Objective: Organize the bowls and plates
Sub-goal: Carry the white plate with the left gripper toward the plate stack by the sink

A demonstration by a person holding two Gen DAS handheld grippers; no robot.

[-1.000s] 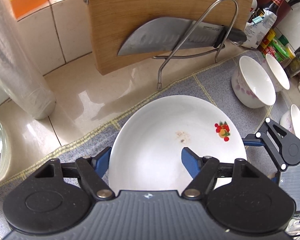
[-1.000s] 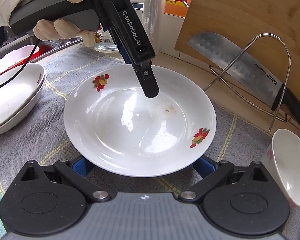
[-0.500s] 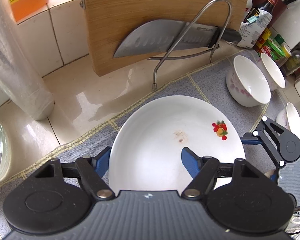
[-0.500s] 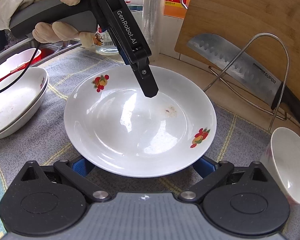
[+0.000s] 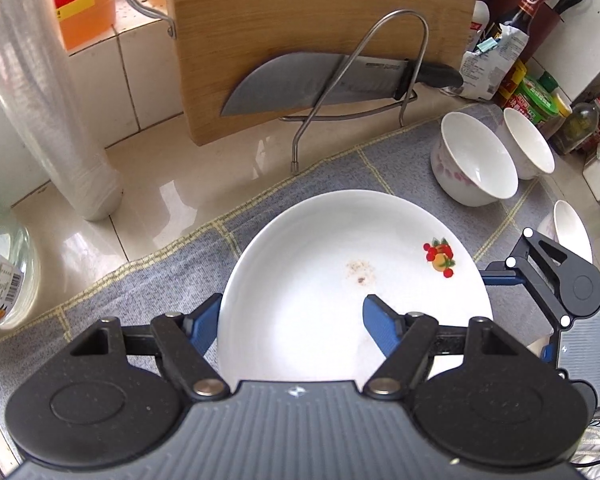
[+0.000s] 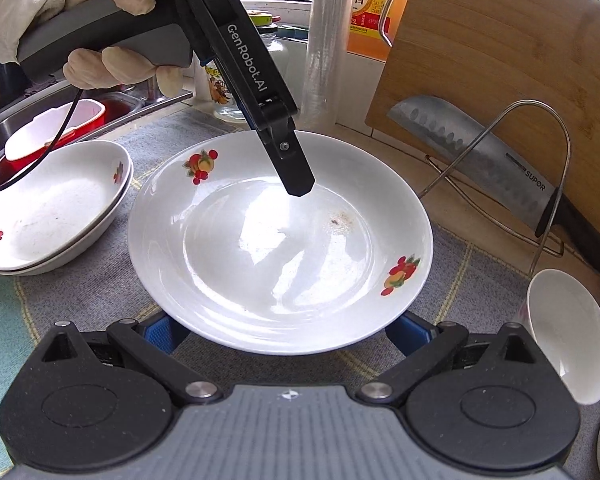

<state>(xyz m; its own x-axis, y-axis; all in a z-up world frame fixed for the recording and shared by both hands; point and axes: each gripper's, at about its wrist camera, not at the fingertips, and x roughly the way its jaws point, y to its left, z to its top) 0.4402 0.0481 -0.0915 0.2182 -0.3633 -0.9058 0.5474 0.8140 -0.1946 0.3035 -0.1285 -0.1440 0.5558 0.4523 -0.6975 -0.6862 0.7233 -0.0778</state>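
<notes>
We see the white shallow plate with red fruit motifs point(image 6: 280, 240) resting over the grey checked cloth mat point(image 6: 100, 280), a small brown speck near its centre. Our left gripper point(image 5: 288, 320) straddles the plate's near rim, one blue finger point(image 5: 380, 324) inside the dish and the other outside; the jaws look only part closed, so a firm grip seems likely but we cannot confirm it. Our right gripper point(image 6: 288, 332) is spread wide, its blue fingers point(image 6: 162, 330) under the plate's edge, apart from each other. Two stacked white plates point(image 6: 52, 208) sit to the left; a white bowl with pink flowers point(image 5: 474, 164) stands right, beside the steel cleaver point(image 5: 320, 80) against the wooden board point(image 5: 320, 20)
</notes>
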